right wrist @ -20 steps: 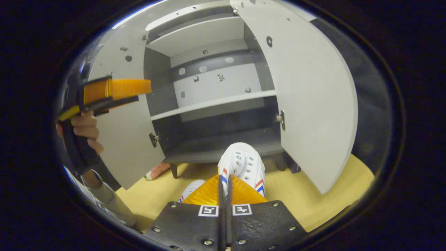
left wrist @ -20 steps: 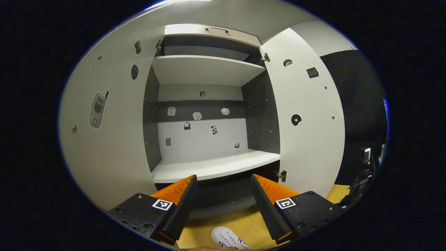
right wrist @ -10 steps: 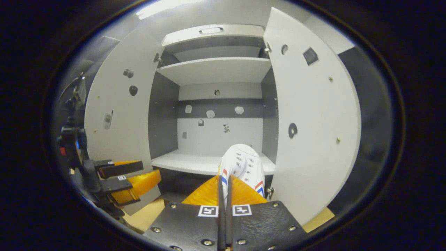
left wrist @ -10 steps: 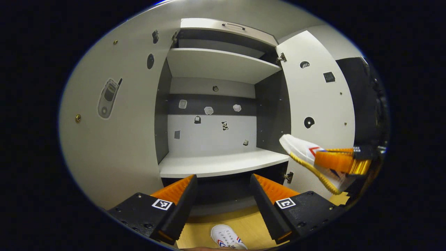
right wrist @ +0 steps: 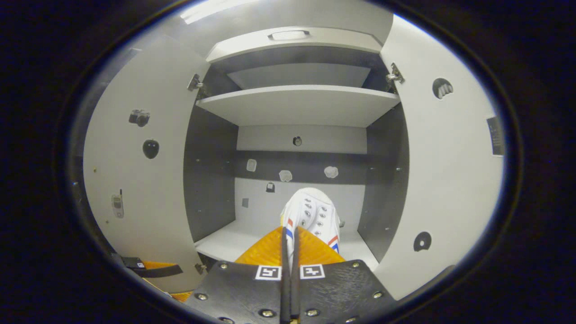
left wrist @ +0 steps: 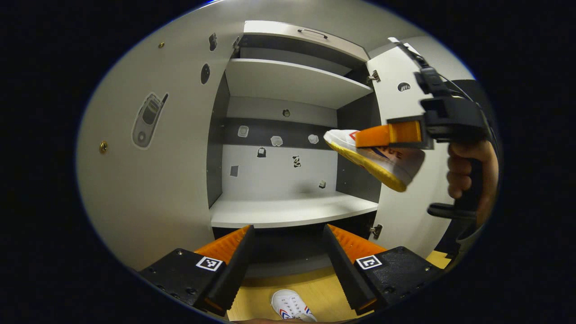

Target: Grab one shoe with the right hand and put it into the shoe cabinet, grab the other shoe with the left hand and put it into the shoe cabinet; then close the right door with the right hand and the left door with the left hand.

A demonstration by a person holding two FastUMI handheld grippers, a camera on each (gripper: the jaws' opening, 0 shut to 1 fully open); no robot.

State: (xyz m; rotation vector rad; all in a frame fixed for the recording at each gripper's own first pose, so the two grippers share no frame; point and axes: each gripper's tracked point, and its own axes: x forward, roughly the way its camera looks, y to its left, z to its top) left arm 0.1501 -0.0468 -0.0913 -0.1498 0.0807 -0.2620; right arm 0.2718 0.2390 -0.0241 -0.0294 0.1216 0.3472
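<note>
A: Which step is this?

B: The first. The right gripper [right wrist: 288,245] has its fingers pinched nearly together on one shoe [right wrist: 312,215], carried toe-first, off the floor, in front of the open cabinet [right wrist: 300,104]. In the left gripper view that shoe [left wrist: 375,155] hangs in the air near the right door [left wrist: 407,202], above the middle shelf [left wrist: 292,211] and not yet resting on it.

A: And the left gripper?

B: The left gripper [left wrist: 288,252] holds nothing, its fingers spread wide, pointed at the cabinet's lower part. The other shoe [left wrist: 290,307] lies on the floor [left wrist: 315,288] below it, between the fingers as that view sees it.

A: What does the next move call for?

B: I'd say the right gripper must go forward past the door edges, lower the sole onto the middle shelf, then open. The shelf looks bare, so there is room. The tilt of the shoe needs levelling, or it may roll onto its side on release.

A: Then?

B: The left gripper drops to the floor for the second shoe, and afterwards each door is pushed shut. Both doors stand wide open now, the left door [left wrist: 148,180] close to the left gripper.

A: The room?

B: A pale wooden floor, a grey-and-white cabinet with small stickers on its back panel [right wrist: 288,175] and doors, a drawer with a handle [left wrist: 313,32] on top, and dark cloth behind.
</note>
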